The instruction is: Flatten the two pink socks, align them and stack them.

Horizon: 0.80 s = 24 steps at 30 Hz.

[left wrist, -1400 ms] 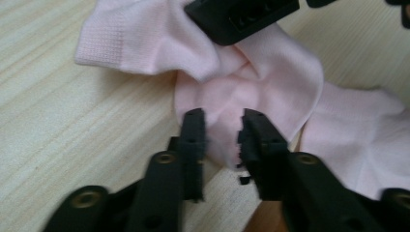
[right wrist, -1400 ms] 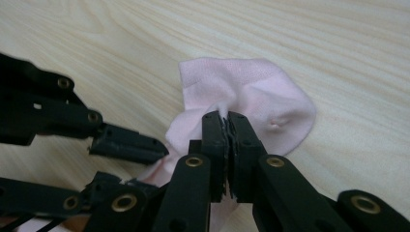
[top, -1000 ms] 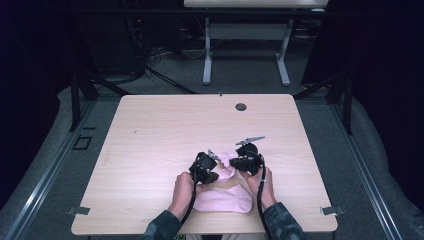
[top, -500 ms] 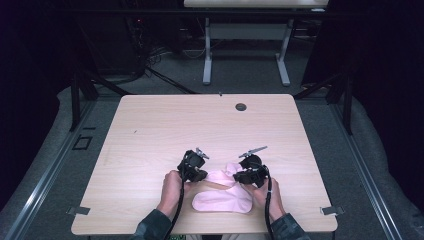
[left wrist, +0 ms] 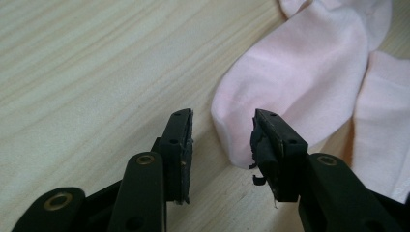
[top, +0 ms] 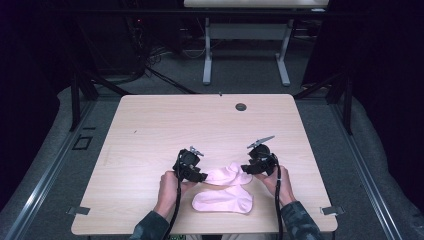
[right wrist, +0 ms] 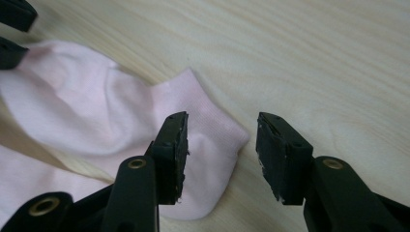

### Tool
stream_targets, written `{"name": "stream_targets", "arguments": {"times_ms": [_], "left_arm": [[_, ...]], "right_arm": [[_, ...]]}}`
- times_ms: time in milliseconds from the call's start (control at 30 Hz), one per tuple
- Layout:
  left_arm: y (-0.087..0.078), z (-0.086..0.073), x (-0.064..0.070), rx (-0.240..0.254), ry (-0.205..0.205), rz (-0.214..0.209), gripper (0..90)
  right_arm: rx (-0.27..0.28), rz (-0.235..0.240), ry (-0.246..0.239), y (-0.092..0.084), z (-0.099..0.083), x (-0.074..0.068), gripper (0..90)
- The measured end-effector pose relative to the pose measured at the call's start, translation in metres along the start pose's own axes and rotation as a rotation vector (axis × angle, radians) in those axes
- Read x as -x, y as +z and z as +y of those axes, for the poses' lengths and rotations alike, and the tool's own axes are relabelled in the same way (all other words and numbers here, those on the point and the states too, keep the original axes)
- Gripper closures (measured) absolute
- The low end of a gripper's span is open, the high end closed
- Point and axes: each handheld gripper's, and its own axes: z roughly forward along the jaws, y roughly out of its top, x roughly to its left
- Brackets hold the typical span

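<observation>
Two pink socks lie on the wooden table (top: 150, 130) near its front edge. The upper sock (top: 227, 175) stretches between the two grippers; the lower sock (top: 224, 201) lies flat just in front of it. My left gripper (top: 202, 176) is open at the upper sock's left end, whose rounded toe (left wrist: 251, 111) sits just beyond the jaws. My right gripper (top: 246, 170) is open over the sock's right end, the cuff (right wrist: 212, 145) lying between and under its jaws. The left gripper's fingertips (right wrist: 12, 29) show at the far left of the right gripper view.
A small round dark grommet (top: 241, 106) sits near the table's far edge. A white desk frame (top: 245, 50) stands on the floor behind. Cables trail from both grippers toward the person's sleeves (top: 150, 225).
Both grippers have moved apart and toward the front edge. The upper sock is now spread out lengthwise between them, off the lower sock. Both jaws stand open.
</observation>
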Motion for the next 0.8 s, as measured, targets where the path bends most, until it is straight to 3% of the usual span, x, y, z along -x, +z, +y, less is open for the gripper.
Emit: {"name": "stream_targets", "arguments": {"times_ms": [100, 233, 367, 400, 467, 500, 700, 800], "left_arm": [[0.003, 0.0, 0.0, -0.014, -0.006, 0.005, 64.0], [0.005, -0.001, 0.001, -0.031, 0.01, 0.009, 73.1], [0.006, -0.002, 0.002, -0.03, 0.021, 0.008, 82.3], [0.006, -0.002, 0.002, -0.026, 0.026, 0.006, 84.5], [0.006, -0.003, 0.002, -0.014, 0.026, 0.011, 88.3], [0.005, -0.004, 0.002, -0.012, 0.028, 0.016, 88.5], [-0.003, -0.012, -0.008, 0.03, -0.012, 0.058, 88.8], [-0.006, -0.019, -0.012, 0.047, -0.036, 0.057, 88.8]], "right_arm": [[-0.006, 0.005, -0.004, 0.008, -0.002, -0.001, 55.9], [-0.02, -0.003, -0.017, 0.014, -0.002, -0.006, 65.7], [-0.02, 0.0, -0.023, 0.015, -0.002, -0.009, 78.0], [0.013, 0.007, -0.006, 0.017, -0.003, -0.01, 80.3], [0.017, 0.007, -0.001, 0.018, -0.003, -0.012, 82.2], [-0.011, 0.003, -0.021, 0.017, -0.001, -0.011, 82.7], [0.024, -0.018, 0.057, 0.016, 0.0, -0.007, 82.7], [0.048, -0.017, 0.109, 0.014, -0.003, -0.004, 82.5]]}}
